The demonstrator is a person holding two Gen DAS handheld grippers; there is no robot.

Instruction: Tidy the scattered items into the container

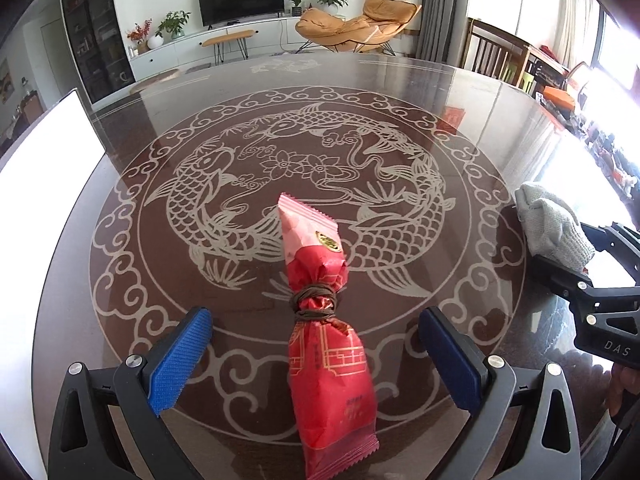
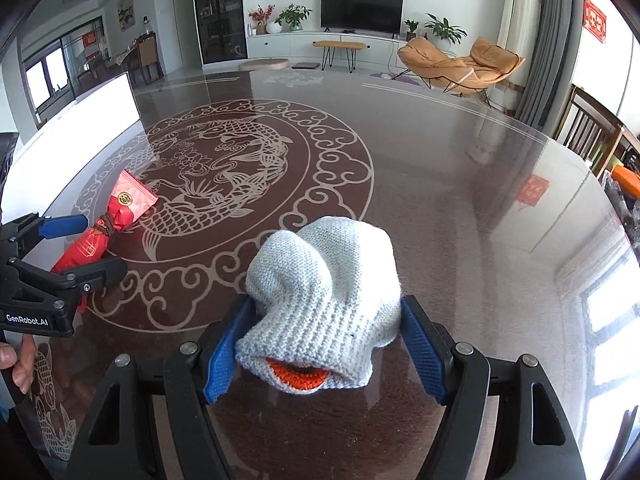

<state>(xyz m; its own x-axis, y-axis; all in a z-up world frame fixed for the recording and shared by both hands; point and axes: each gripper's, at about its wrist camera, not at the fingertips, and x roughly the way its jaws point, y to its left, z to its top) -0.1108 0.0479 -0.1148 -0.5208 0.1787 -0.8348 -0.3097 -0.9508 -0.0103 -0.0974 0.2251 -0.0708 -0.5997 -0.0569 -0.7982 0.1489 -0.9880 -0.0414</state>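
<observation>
Two red snack packets tied together with brown cord (image 1: 320, 312) lie on the glass table between the blue pads of my left gripper (image 1: 316, 314), which is open with wide gaps on both sides. In the right wrist view a pale grey knitted piece with an orange lining (image 2: 320, 292) rests on the table between the fingers of my right gripper (image 2: 327, 300). Those pads stand right at its sides and the knit does not look squeezed. The same packets (image 2: 120, 208) and left gripper (image 2: 98, 246) show at the left of that view. The white container (image 1: 52, 152) stands at the table's left edge.
The round dark table (image 1: 440, 92) has a carp pattern under glass. The container's white wall (image 2: 100, 112) rises to the left of the packets. A hand (image 2: 16, 364) holds the left gripper's handle. Wooden chairs (image 2: 592, 136) stand beyond the table's right rim.
</observation>
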